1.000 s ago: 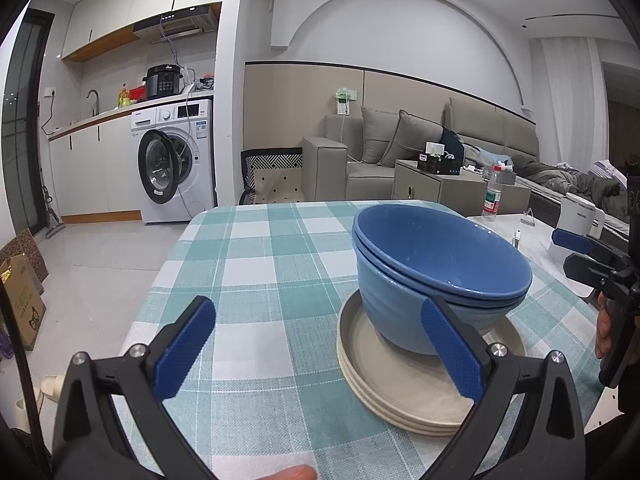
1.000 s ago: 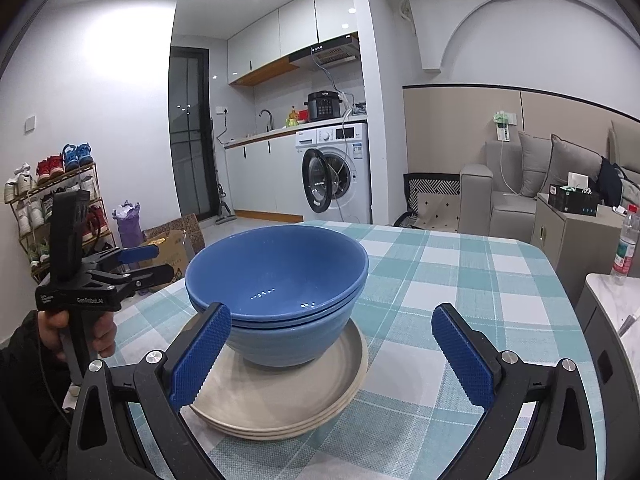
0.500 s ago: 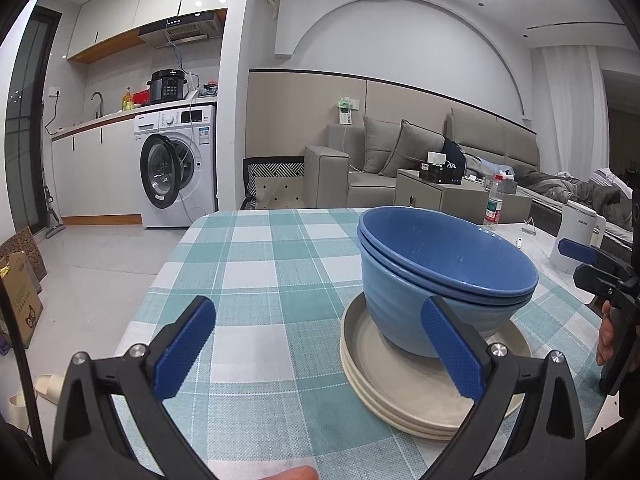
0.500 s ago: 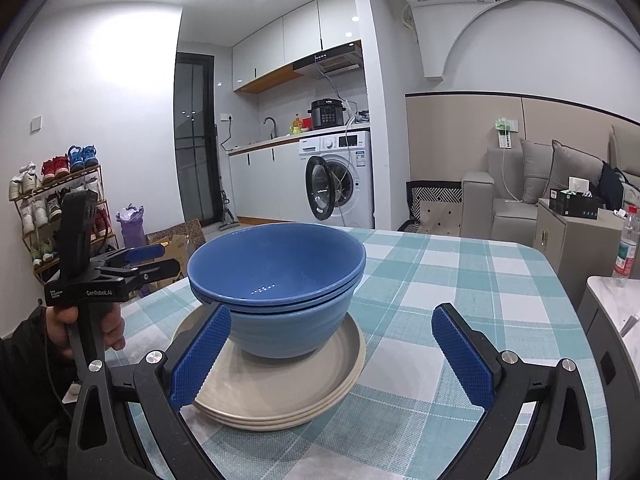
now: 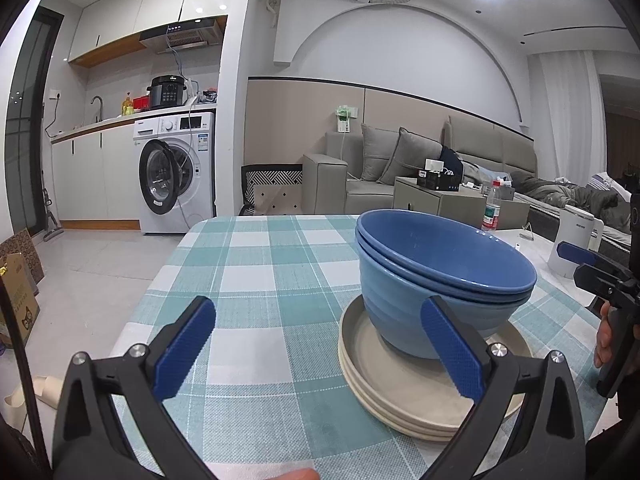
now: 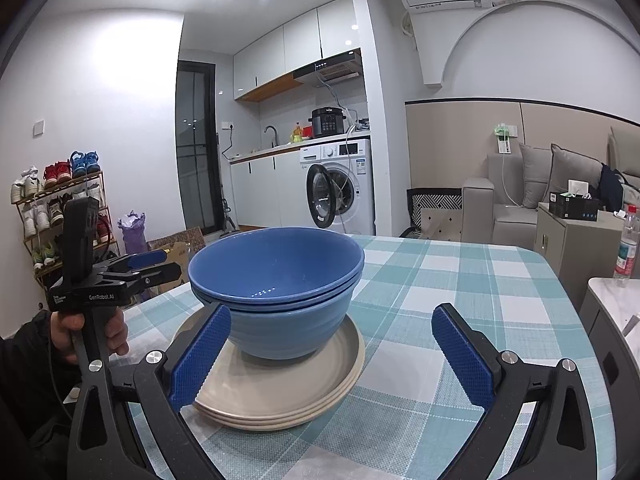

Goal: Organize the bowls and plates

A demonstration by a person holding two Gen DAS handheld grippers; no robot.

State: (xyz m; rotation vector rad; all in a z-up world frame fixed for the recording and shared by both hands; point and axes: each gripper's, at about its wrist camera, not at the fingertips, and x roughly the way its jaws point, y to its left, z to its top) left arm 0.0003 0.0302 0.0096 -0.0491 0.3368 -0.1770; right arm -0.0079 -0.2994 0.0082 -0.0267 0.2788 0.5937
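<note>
A stack of blue bowls (image 5: 440, 276) sits nested on a stack of beige plates (image 5: 384, 384) on the checked tablecloth; it also shows in the right wrist view, bowls (image 6: 280, 280) on plates (image 6: 288, 396). My left gripper (image 5: 320, 344) is open and empty, held back at the table's near edge, left of the stack. My right gripper (image 6: 332, 352) is open and empty, held back from the stack on the other side. Each gripper shows in the other's view, the right one (image 5: 592, 264) and the left one (image 6: 136, 268).
The teal checked table (image 5: 260, 280) stretches away behind the stack. A white kettle (image 5: 572, 240) and a water bottle (image 5: 491, 210) stand on a side counter to the right. A washing machine (image 5: 176, 172) and sofa (image 5: 400, 168) are in the background.
Both grippers have lowered and tilted up a little, so the stack sits lower in both views. The bowls and plates have not moved.
</note>
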